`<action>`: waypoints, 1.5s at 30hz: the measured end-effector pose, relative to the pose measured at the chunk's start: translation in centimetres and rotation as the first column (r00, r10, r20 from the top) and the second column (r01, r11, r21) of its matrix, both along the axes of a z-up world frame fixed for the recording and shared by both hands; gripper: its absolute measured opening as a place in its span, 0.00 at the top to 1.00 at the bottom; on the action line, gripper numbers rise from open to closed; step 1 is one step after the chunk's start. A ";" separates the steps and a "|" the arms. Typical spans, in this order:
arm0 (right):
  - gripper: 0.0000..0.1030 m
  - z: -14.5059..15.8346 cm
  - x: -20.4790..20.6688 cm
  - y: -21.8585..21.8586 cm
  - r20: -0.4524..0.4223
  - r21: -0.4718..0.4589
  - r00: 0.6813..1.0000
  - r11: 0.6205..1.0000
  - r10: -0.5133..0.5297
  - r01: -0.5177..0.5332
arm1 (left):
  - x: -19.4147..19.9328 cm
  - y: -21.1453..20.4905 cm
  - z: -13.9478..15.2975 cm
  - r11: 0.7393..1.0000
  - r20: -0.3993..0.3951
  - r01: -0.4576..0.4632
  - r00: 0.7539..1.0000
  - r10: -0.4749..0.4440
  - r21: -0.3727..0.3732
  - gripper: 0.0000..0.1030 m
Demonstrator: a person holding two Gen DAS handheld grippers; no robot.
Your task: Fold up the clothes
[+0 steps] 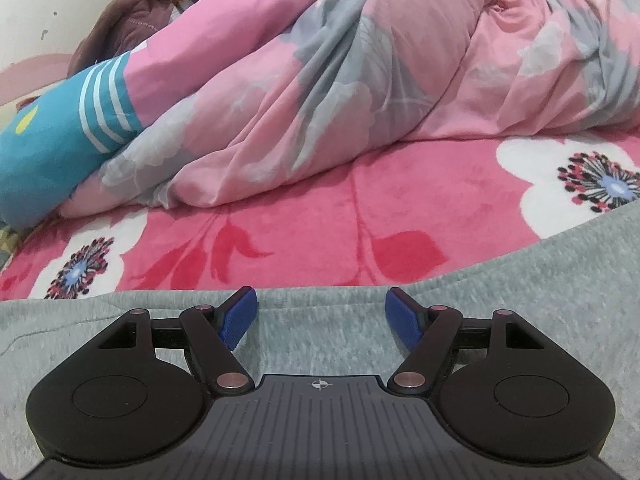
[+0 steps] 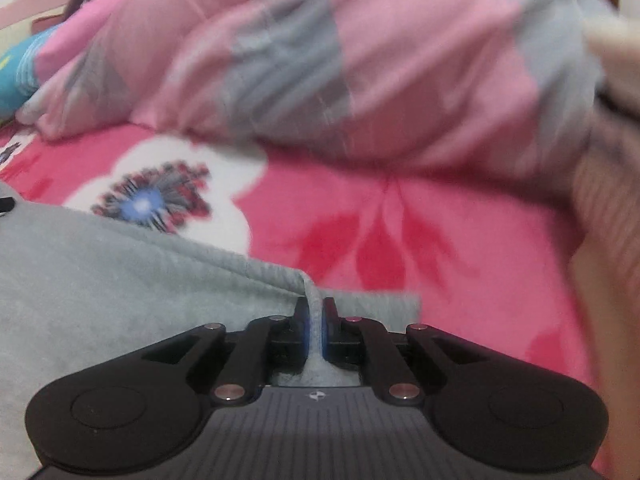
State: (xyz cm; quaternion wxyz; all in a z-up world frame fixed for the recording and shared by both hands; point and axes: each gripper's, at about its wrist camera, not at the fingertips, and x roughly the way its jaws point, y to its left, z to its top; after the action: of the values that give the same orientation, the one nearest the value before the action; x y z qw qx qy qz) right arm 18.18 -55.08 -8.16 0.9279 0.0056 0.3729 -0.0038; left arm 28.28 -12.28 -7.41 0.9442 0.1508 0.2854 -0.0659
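A grey knit garment [image 1: 328, 332] lies flat on a pink flowered bed blanket [image 1: 304, 216]. My left gripper [image 1: 322, 318] hovers low over the garment's far edge, open, with its blue pads [image 1: 240, 320] wide apart and nothing between them. In the right wrist view the same grey garment [image 2: 100, 280] spreads to the left, and my right gripper [image 2: 315, 320] is shut on a pinched ridge of its edge, which rises between the two fingers. That view is blurred.
A bunched pink and grey quilt [image 1: 360, 80] lies across the back of the bed, with a blue striped pillow [image 1: 52, 148] at its left end. A person in a purple jacket [image 1: 128, 24] sits at the far left. A blurred beige shape [image 2: 608, 220] fills the right edge.
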 end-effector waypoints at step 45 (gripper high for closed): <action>0.12 4.6 -29.1 24.8 0.083 0.711 0.970 0.696 -0.230 0.105 | -25.0 12.9 2.7 0.852 -0.121 -0.023 0.991 -0.048 -0.522 0.00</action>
State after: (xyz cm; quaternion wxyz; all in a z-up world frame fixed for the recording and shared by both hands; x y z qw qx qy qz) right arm -10.87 -30.30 -3.54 0.8793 0.3914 0.2660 0.0536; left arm 3.30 0.62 -4.71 0.9286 -0.1141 0.3165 -0.1567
